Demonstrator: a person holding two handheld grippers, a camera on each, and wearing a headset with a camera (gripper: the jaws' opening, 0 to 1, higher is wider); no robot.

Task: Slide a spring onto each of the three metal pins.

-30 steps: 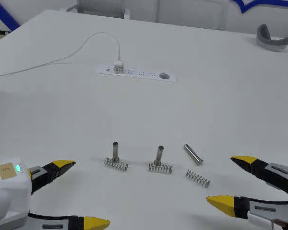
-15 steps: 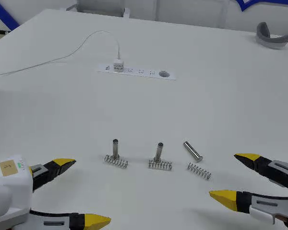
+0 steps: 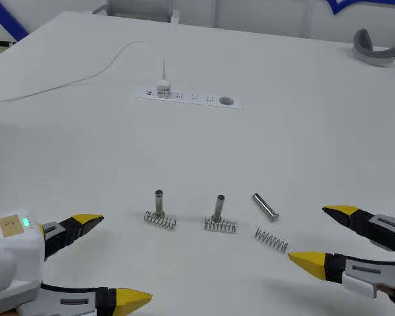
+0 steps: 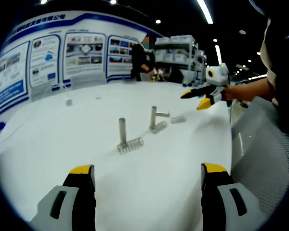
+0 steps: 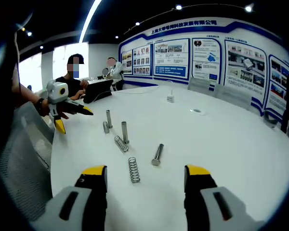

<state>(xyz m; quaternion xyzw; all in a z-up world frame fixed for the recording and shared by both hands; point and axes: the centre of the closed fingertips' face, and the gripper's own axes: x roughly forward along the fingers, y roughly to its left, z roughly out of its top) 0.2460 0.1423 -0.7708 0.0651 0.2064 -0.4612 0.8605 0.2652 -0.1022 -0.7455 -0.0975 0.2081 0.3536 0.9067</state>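
left gripper (image 3: 125,258) and right gripper (image 3: 307,233) both gape, holding nothing. between them on the table (image 3: 303,145), left pin (image 3: 158,203) and middle pin (image 3: 218,207) stand upright, third pin (image 3: 264,206) lies flat, loose springs (image 3: 220,226) beside each. head view shows a power strip (image 3: 187,100) plainly; right gripper view brings in wall posters (image 5: 171,57).

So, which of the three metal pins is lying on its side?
The rightmost pin, nearest the right gripper, lies flat; the left pin and middle pin stand upright.

A power strip (image 3: 197,100) (corded charger (image 3: 162,90) plugged in) lies well apart from a grey band (image 3: 374,59).
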